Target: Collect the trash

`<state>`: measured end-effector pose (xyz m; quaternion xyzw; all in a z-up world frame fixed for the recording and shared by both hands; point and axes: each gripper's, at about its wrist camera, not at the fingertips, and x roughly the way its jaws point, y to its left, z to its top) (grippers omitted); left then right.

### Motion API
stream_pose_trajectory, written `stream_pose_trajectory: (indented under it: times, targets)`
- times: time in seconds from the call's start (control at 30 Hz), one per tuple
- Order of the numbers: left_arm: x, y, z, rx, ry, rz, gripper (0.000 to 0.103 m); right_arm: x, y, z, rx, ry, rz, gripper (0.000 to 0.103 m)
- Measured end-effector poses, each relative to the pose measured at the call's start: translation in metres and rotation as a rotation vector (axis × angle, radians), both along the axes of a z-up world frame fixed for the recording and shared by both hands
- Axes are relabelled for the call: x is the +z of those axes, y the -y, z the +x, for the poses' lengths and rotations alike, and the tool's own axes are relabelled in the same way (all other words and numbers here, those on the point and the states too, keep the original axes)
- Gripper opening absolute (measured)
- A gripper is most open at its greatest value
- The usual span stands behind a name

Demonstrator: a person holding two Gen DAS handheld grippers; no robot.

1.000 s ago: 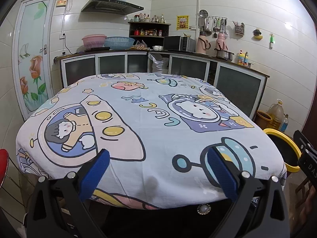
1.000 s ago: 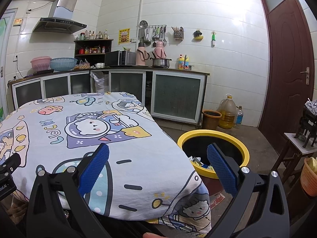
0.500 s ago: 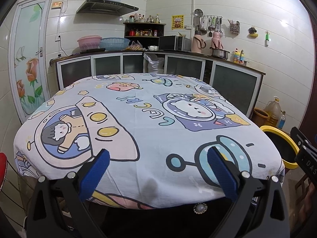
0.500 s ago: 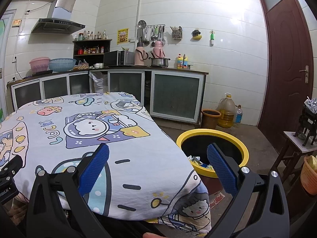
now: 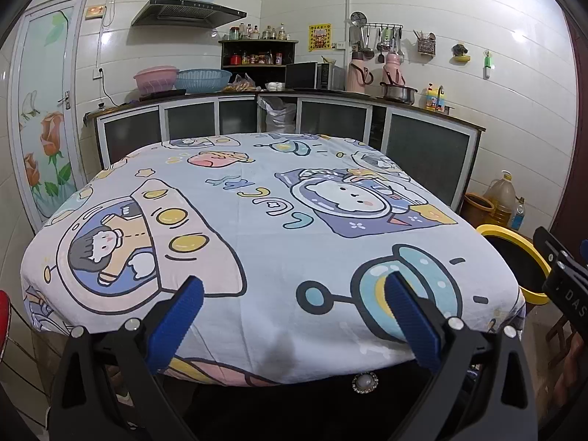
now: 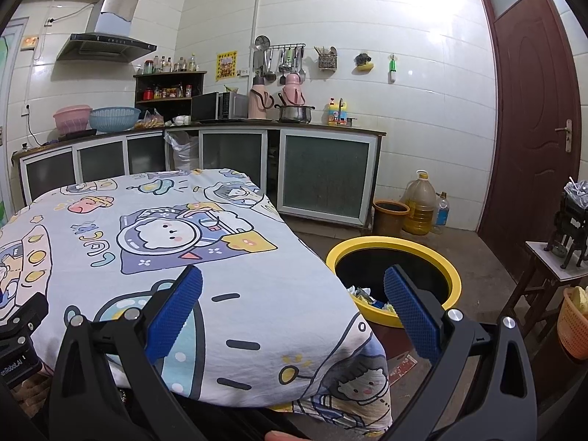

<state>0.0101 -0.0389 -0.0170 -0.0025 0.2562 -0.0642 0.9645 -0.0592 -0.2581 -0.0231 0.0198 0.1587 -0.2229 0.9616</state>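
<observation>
The landmark here is the table draped in a pale blue cartoon-print cloth [image 5: 257, 242], and no loose trash shows on its top in either view. The left gripper [image 5: 292, 316] hovers over the table's near edge with its blue-padded jaws spread wide and nothing between them. The right gripper [image 6: 294, 310] hangs over the table's near right corner, equally wide apart and empty. Just off that right corner, on the floor, stands the round black bin with a yellow rim [image 6: 452, 275]; crumpled scraps of trash [image 6: 362, 294] already lie inside it, partly hidden by the table edge. The bin likely sits close so that items lifted from the table need only a short carry. Judging by the bare cloth, collection looks finished or nearly so, both tools resting unloaded.
</observation>
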Motion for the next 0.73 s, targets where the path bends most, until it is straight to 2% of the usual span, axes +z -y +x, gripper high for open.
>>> stream_pose_trajectory:
  times: [0.73]
  targets:
    - [-0.0036, -0.0041, 0.0053, 0.012, -0.027, -0.011, 0.095, -0.0013, -0.0009, 0.0011, 0.002, -0.006, 0.002, 0.095]
